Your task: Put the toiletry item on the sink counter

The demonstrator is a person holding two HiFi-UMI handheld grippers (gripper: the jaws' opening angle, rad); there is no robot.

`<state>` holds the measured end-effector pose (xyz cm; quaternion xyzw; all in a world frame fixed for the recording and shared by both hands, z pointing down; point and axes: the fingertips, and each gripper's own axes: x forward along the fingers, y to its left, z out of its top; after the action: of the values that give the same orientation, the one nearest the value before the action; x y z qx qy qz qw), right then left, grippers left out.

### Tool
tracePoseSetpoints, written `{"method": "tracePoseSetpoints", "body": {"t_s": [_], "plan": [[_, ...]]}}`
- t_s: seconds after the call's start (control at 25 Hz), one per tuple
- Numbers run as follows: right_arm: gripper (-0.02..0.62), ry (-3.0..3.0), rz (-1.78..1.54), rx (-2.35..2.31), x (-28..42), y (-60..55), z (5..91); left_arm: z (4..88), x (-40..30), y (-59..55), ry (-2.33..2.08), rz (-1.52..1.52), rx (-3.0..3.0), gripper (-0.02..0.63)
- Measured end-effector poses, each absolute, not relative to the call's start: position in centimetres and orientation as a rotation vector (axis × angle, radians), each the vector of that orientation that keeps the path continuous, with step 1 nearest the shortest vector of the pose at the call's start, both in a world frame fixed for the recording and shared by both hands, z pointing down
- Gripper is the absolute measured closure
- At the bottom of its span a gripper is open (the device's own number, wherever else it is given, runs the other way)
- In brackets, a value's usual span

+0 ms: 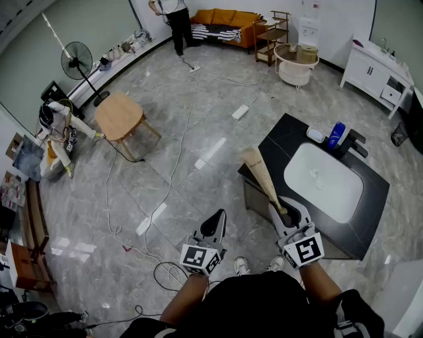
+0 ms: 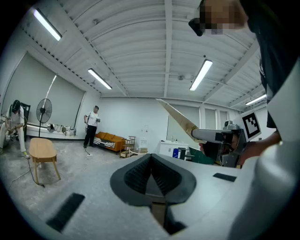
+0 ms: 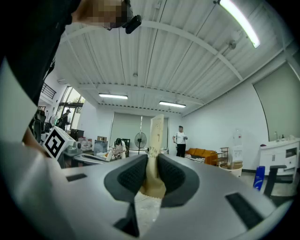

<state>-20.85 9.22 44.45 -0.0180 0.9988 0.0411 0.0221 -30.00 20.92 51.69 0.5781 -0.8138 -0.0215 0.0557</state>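
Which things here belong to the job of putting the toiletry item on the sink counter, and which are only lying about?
Belong to the job:
- beige tube, clamped in the right gripper
- black sink counter

Only lying about:
- blue bottle by the tap
- fan
- wooden table
- orange sofa
- floor cables

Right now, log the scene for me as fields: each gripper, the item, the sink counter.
right gripper: shut on beige tube
left gripper: jaws together, empty
beige tube: held up, not yet on the counter
sink counter: black top, white basin
on counter: blue bottle beside black faucet
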Motion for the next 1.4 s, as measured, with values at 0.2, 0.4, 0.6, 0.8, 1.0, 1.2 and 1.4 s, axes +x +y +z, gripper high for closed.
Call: {"method": "tracePoseSetpoints", "body": {"t_s": [0.2, 0.4, 0.6, 0.8, 1.0, 1.2, 1.4], "plan": [[0.52, 3.092, 0.153, -0.029, -21.0, 10.0, 44.3, 51.6, -29.9, 21.2, -2.463, -0.098, 1.744, 0.597], [0.52, 3.098, 0.208, -0.026, -21.0, 10.9, 44.2, 51.9, -29.8, 21.2, -2.46, -0.1, 1.748, 0.597], [0.515, 3.069, 0.208, -0.055, -21.1, 11.3, 43.3, 51.7, -29.9, 21.4, -2.456, -0.113, 1.76, 0.597], [0.52, 3.063, 0.22, -0.157, -20.9, 10.6, 43.3, 52.1, -29.6, 20.6, -2.42, -0.073, 1.832, 0.597], [0.517, 3.062, 0.222, -0.268, -19.8, 9.9, 43.1, 51.7, -29.1, 20.0, -2.375, -0.061, 1.909, 0.597], [0.517, 3.056, 0.223, -0.357, -18.5, 8.4, 42.9, 51.2, -28.7, 18.5, -2.341, -0.069, 1.968, 0.597], [0.517, 3.056, 0.183, -0.455, -16.5, 5.7, 43.2, 50.5, -27.5, 15.6, -2.292, -0.07, 2.037, 0.597]]}}
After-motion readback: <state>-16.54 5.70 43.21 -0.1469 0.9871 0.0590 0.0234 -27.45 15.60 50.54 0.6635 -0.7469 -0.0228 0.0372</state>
